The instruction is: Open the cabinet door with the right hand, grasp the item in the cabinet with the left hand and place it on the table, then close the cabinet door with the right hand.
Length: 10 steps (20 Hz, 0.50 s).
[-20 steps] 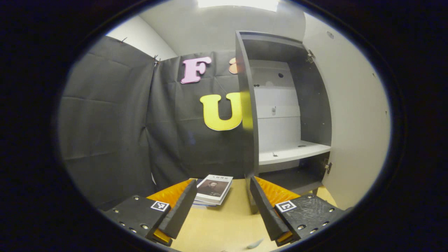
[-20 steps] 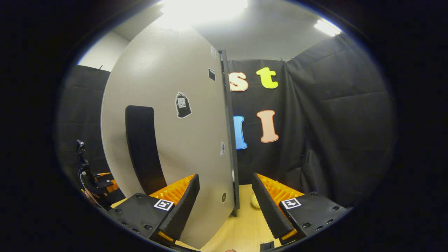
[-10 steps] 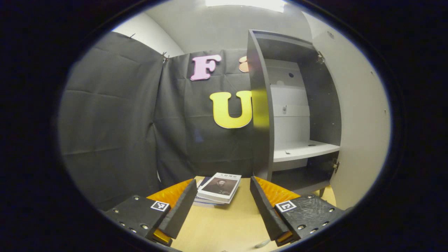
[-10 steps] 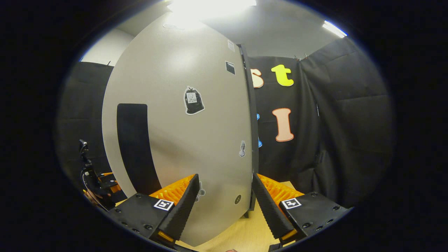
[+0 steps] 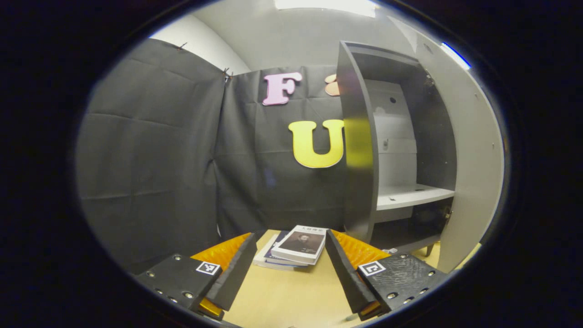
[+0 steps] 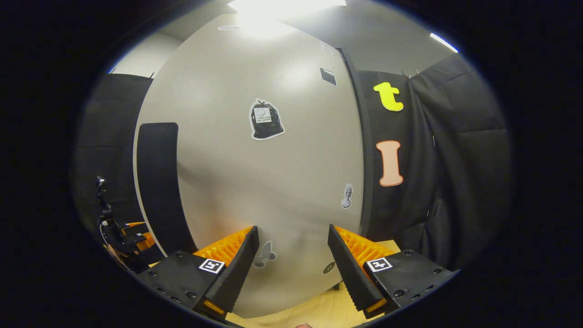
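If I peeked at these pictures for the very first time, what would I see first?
Probably the big pale cabinet door, which looms right in front of the right gripper in the right gripper view, with little stickers on it. In the left gripper view you would spot the dark open cabinet on the right with its white shelf, and a small stack of books lying on the wooden table ahead of the open left gripper.
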Motion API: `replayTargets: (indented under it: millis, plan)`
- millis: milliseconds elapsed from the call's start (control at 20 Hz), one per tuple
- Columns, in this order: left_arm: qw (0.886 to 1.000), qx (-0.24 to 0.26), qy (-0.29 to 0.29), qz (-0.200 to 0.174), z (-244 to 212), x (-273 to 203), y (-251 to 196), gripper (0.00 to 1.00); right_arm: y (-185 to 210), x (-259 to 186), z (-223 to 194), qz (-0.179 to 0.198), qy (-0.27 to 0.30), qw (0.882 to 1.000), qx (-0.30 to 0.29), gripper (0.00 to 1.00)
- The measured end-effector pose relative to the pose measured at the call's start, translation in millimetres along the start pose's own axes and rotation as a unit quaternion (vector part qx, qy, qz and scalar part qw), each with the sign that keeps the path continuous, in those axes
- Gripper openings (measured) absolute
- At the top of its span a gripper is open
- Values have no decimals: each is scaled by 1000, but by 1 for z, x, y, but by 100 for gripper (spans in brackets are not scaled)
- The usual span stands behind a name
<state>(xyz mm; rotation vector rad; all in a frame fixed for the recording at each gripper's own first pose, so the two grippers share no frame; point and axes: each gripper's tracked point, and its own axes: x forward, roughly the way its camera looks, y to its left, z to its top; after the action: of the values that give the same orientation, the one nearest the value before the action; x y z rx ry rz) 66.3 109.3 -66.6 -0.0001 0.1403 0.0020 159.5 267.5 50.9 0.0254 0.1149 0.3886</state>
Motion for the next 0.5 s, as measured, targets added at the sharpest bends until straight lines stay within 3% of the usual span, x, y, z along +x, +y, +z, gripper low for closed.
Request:
replayTargets:
  millis: [150,500]
  plan:
    - [1000,-1,1,17,0,-3,18,92,17,19,-5,21,-1,1000,-6,98]
    - [999,0,9,53,-10,-15,54,92,42,60,-18,13,-3,999,-46,98]
